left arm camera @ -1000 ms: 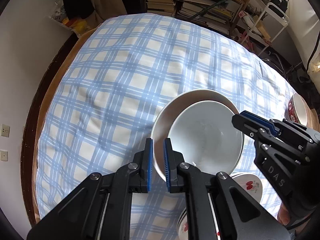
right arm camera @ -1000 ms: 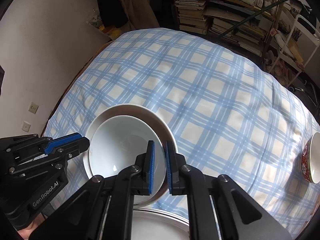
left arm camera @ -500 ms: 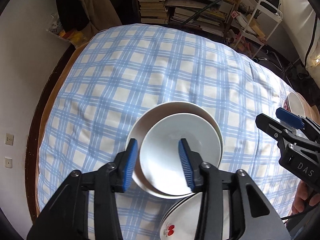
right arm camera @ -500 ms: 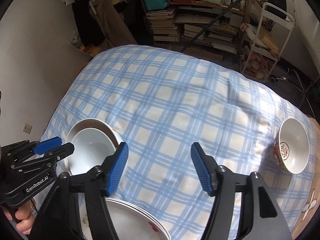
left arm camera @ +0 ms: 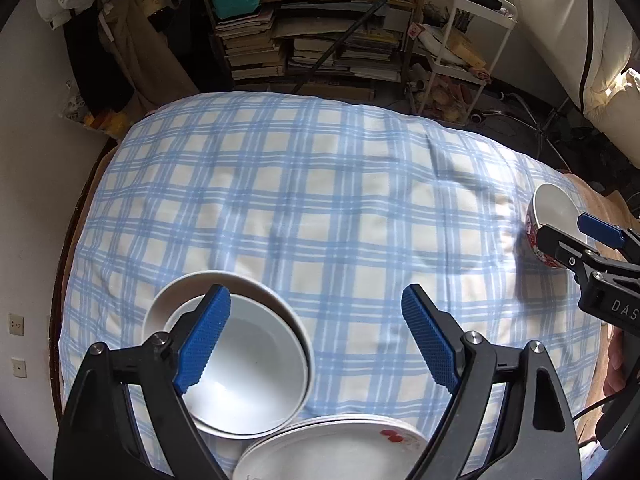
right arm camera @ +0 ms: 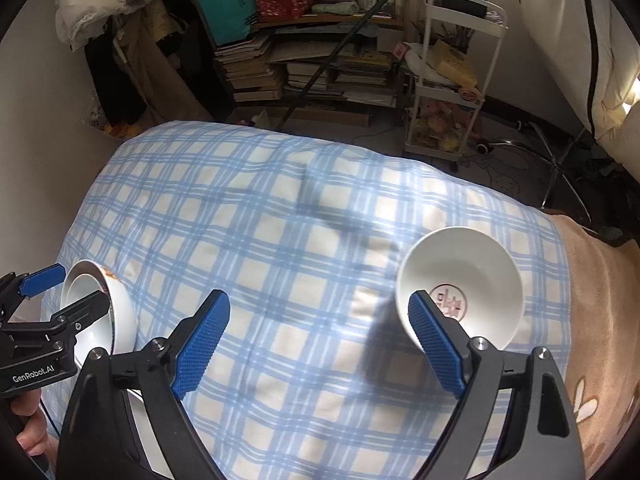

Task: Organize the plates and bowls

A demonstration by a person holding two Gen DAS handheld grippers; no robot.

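Note:
Two nested white bowls sit on the blue checked cloth at the near left; they also show in the right wrist view. A stack of white plates with a red cherry print lies just in front of them. A red-patterned bowl sits at the right of the cloth, also in the left wrist view. My left gripper is open and empty above the nested bowls. My right gripper is open and empty, its right finger beside the red-patterned bowl.
The cloth covers a table with a brown blanket at the right edge. Behind stand a bookshelf with stacked books, a white wire cart and a white wall on the left.
Both grippers let go of the white bowl, opened wide and pulled back and up. The right gripper swung right toward the red-patterned bowl.

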